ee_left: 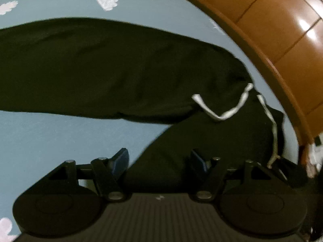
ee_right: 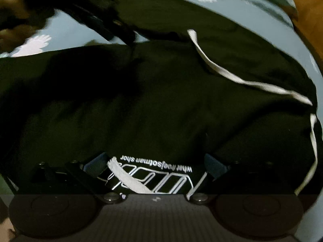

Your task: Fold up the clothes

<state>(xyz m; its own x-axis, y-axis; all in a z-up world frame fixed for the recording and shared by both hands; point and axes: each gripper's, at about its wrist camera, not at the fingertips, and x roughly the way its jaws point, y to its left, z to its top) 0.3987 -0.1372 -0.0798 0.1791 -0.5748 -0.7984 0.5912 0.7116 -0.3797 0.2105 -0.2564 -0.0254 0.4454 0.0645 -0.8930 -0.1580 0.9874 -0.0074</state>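
- The right gripper (ee_right: 155, 167) is hovering spread wide over the dark hoodie's (ee_right: 161, 100) printed logo (ee_right: 155, 178), pinching nothing, a white drawstring (ee_right: 129, 178) lying between its jaws.
- The left gripper (ee_left: 159, 161) is standing spread over the garment's hem edge, likewise empty.
- The hoodie is lying flat on the blue bedsheet (ee_left: 50, 133), sleeve (ee_left: 101, 70) extended.
- Bare sheet beyond is leaving folding room; the wooden bed frame (ee_left: 272, 40) is limiting the far side.

Pale blue bedsheet (ee_left: 60, 133), glossy wooden headboard (ee_left: 282, 30)

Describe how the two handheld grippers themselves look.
Both the left gripper and right gripper are black, with a ribbed grey body, two round black discs, silver pivot bolts on black link arms and dark blue finger pads. No cables or sleeves show.
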